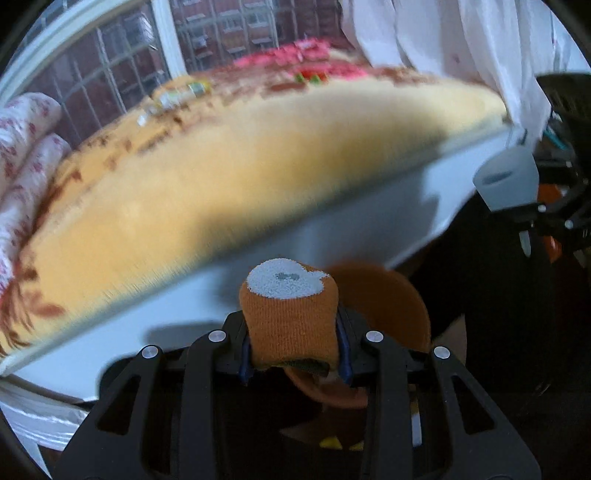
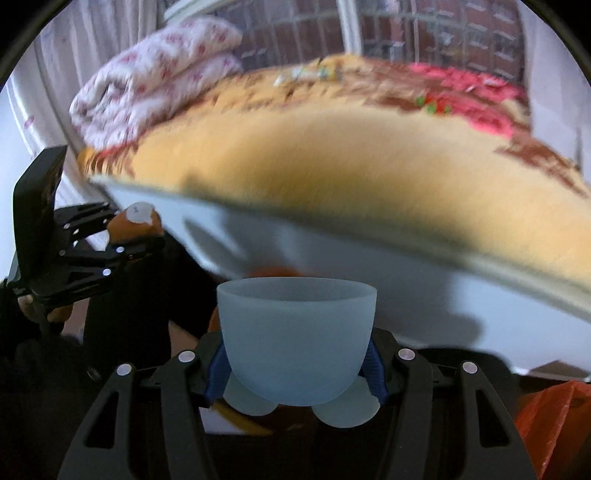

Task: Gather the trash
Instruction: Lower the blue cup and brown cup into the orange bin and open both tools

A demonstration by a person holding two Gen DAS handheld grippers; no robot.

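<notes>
Orange knit fabric with a pale grey-white top, a rolled sock (image 1: 290, 317), sits clamped between the fingers of the left hand-held gripper (image 1: 293, 363), close below the near edge of the bed (image 1: 332, 236). The right hand-held gripper (image 2: 297, 373) is closed on a translucent pale blue cup (image 2: 296, 336), held upright with its mouth facing up, also in front of the bed's white side panel. In the right wrist view the left gripper and its sock show at the left. A yellow-orange blanket (image 2: 314, 166) covers the bed; a folded white quilt with red print (image 2: 155, 70) lies at its far left, and small litter (image 2: 310, 74) lies far back near the window (image 2: 406, 29). An orange plastic bag (image 2: 554, 417) shows at the near right.
</notes>
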